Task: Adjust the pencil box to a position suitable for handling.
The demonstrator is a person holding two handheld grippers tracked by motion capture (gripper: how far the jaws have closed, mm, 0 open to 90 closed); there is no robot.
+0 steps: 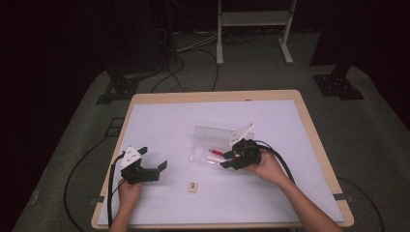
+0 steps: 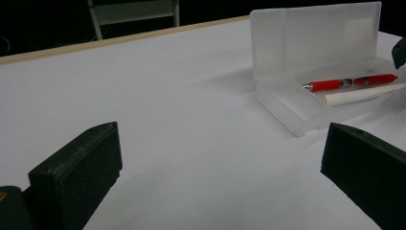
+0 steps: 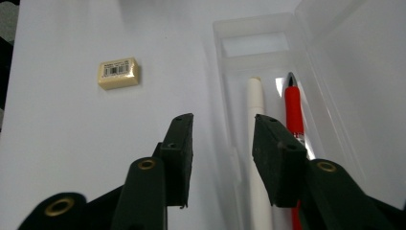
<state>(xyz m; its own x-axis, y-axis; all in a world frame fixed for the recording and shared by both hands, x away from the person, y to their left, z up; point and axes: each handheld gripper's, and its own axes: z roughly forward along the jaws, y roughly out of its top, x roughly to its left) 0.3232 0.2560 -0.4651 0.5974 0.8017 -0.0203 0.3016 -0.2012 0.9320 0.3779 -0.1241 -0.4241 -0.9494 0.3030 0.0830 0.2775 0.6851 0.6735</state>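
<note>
Right hand-held gripper [image 3: 222, 143] hangs with jaws apart and empty over the clear plastic pencil case [image 3: 335, 72], where the white pen [image 3: 256, 110] and red pen [image 3: 293, 108] lie so they stay tidy.

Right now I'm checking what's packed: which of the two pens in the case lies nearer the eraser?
The white pen; it lies on the case's eraser side, the red pen beyond it.

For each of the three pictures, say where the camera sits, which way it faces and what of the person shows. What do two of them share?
High view: above the person's side, looking forward and down on the table; forearms, left gripper, right gripper.
Left gripper view: low behind wide-open jaws, facing the open clear case.
Right gripper view: above parted jaws, looking down at the eraser.
Shared: both gripper views show the red pen and white pen.
</note>
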